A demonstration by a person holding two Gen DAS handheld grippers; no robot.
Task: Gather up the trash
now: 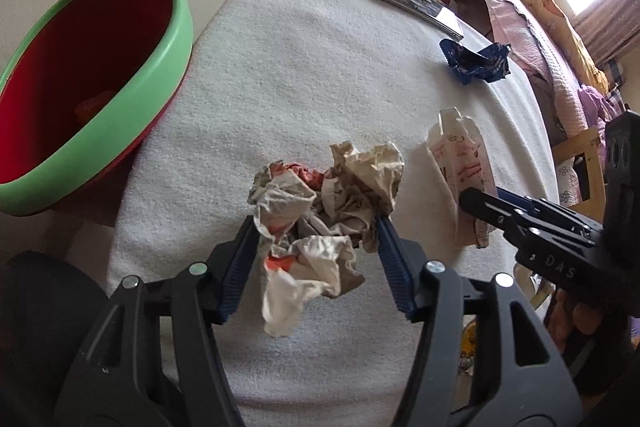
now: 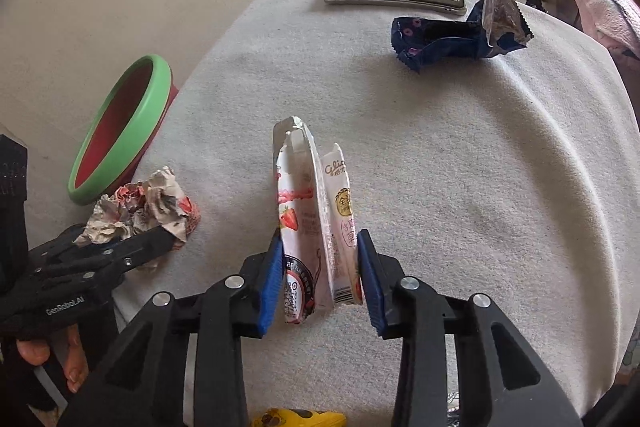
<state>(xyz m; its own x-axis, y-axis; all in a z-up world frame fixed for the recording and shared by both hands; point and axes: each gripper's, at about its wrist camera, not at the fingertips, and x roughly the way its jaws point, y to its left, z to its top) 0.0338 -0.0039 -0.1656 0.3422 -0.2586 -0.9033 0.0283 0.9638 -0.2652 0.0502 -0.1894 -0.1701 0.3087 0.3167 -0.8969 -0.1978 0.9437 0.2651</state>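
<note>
The left tongs (image 1: 316,227) straddle a crumpled wad of cream and red paper wrapper (image 1: 320,203) in the lower middle of the left wrist view. Their blue pads sit at its sides, but whether they press or merely touch I cannot tell.

In the right wrist view, the right tongs (image 2: 318,247) flank a white, strawberry-printed snack pouch (image 2: 308,219) standing on edge at centre frame, both pads against it, so I judge it pinched.

Both pieces sit low on the white towel-covered bench (image 1: 304,75), probably so each hand can lift one at once.

The red bin with a green rim (image 1: 168,55), at the upper left off the bench edge, is the likely destination. A dark blue foil wrapper (image 2: 452,39) waits at the upper right.
</note>
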